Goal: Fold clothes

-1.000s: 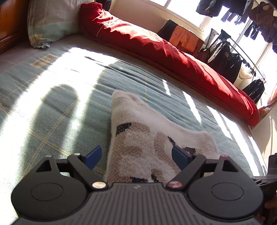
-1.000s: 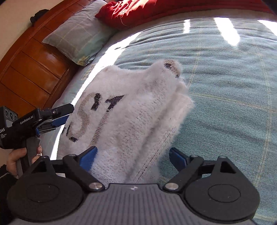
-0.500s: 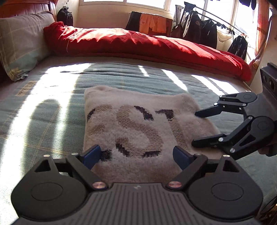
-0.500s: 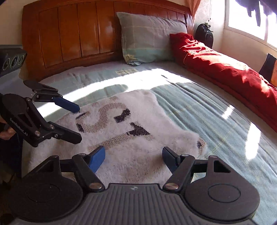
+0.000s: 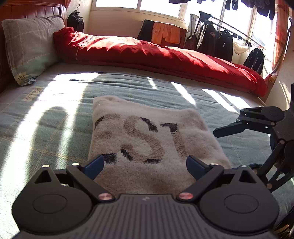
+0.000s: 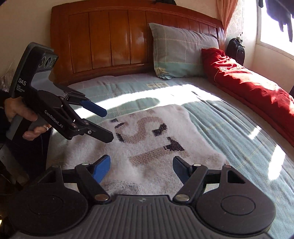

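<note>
- A folded white fuzzy sweater [image 5: 147, 143] with tan and black knitted letters lies flat on the bed [image 5: 55, 132], on a pale blue-green checked bedspread, nearer the foot than the pillow.
- The left claw [image 5: 145, 163] hovers low over the near edge of the sweater, its blue-padded fingers [image 5: 94, 165] spread wide and gripping nothing; the sweater's width roughly fills the gap between them.
- From the right wrist view the left claw [image 6: 105, 126] appears side on, held by a hand [image 6: 22, 117] on its grey handle, jaws parted above the sweater's left part without touching it as far as can be seen.
- The right claw [image 6: 141, 168] also stands spread and empty, its fingers [image 6: 102, 168] over the sweater's [image 6: 156, 147] near hem.
- In the left wrist view the right claw [image 5: 238, 147] enters from the right edge, just beside the sweater's right border, jaws apart.
- A long red duvet [image 5: 165, 55] is rolled along the far side of the bed, well apart from the sweater.
- A checked pillow [image 6: 182, 53] leans against the wooden headboard [image 6: 110, 40]; a dark bag [image 6: 236, 49] hangs in the corner beyond it.
- Dark jackets on a clothes rail [image 5: 220, 40] stand by the sunlit windows [image 5: 156, 5].
- Bright sun strips and shadows cross the bedspread; nothing lies between either claw and the sweater.
</note>
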